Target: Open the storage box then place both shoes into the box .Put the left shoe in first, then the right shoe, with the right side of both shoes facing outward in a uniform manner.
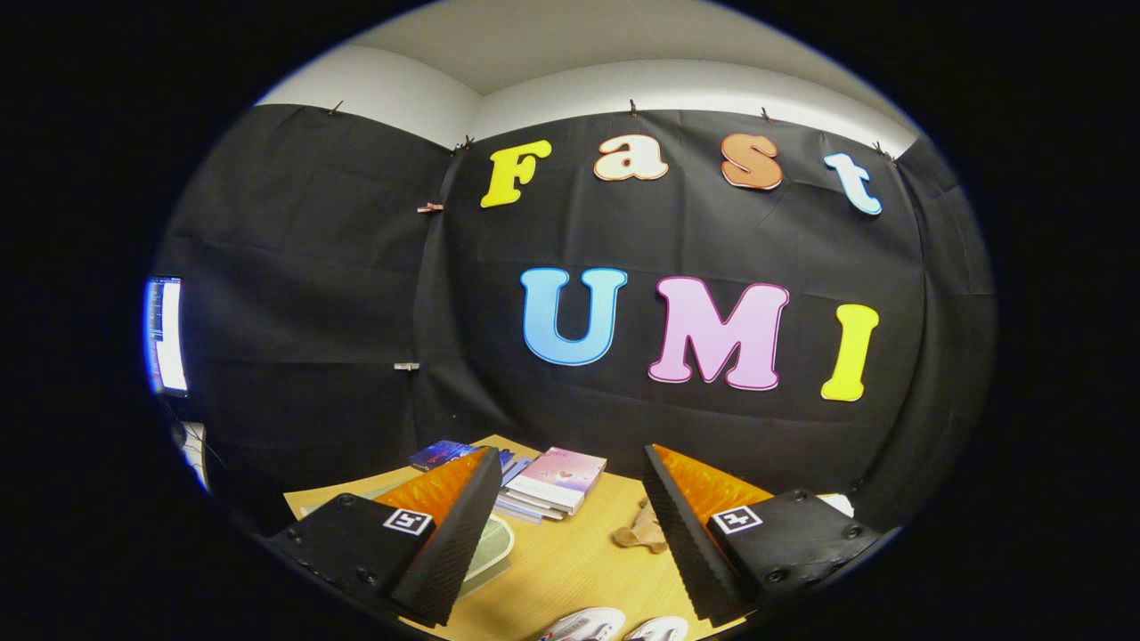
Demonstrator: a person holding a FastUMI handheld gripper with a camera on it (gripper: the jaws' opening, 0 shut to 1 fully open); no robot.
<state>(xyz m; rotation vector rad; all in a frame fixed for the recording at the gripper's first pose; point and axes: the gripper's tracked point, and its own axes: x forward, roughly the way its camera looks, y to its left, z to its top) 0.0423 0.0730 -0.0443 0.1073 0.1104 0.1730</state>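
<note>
My gripper (pixel 570 512) is open, held high above a wooden table (pixel 570 570) and aimed mostly at the booth wall, with nothing between its fingers. Two white shoes lie on the table right below the fingers: one shoe (pixel 583 623) with some red trim, and the other shoe (pixel 657 628) just to its right. Only their upper parts peek into sight. A pale green-grey object with a rounded rim (pixel 492 545) sits beside the left finger, partly hidden by it; I cannot tell whether it is the storage box.
A stack of books (pixel 557 481) lies at the far side of the table, with more blue booklets (pixel 441 454) to its left. A small tan soft object (pixel 643 531) rests near the right finger. A lit screen (pixel 166 336) stands off to the left.
</note>
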